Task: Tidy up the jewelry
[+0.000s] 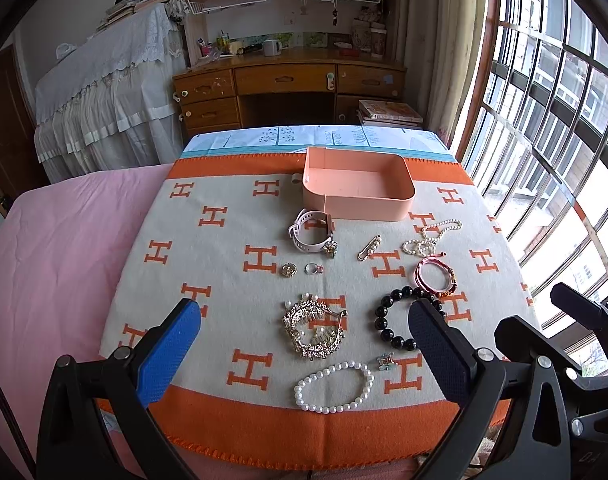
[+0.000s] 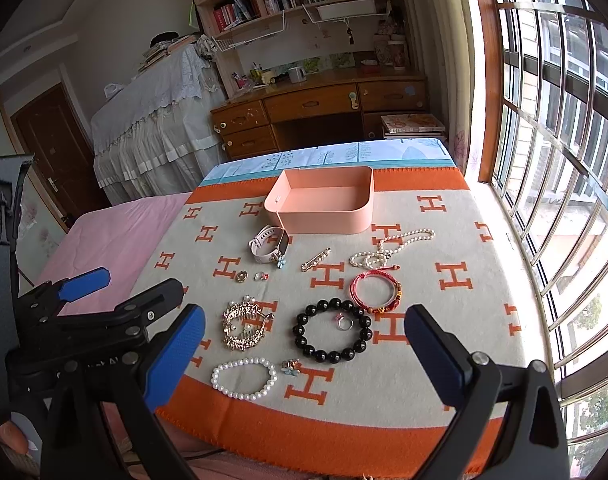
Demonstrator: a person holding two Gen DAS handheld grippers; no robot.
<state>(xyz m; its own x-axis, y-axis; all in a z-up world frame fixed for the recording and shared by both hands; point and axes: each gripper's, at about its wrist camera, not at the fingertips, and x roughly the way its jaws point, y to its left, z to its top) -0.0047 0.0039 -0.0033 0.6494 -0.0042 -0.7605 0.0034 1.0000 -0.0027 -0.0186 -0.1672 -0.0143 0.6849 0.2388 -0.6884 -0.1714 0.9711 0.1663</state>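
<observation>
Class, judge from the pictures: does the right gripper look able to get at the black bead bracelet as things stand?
Probably yes. The right gripper is open and empty, and the black bead bracelet lies flat between its fingers' line of approach, uncovered; only a small ring sits inside its loop.

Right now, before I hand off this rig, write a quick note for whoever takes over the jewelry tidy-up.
Left gripper: open, holding nothing, hovering over the near edge of the blanket.
Right gripper: open, holding nothing, beside it.
Pink box: at the far end, nothing visible inside.
Done: nothing sorted yet.
Left: all pieces on the blanket, including the black bead bracelet with a ring lying inside its loop, pearl bracelet, gold hair comb, white watch, pearl necklace.
</observation>
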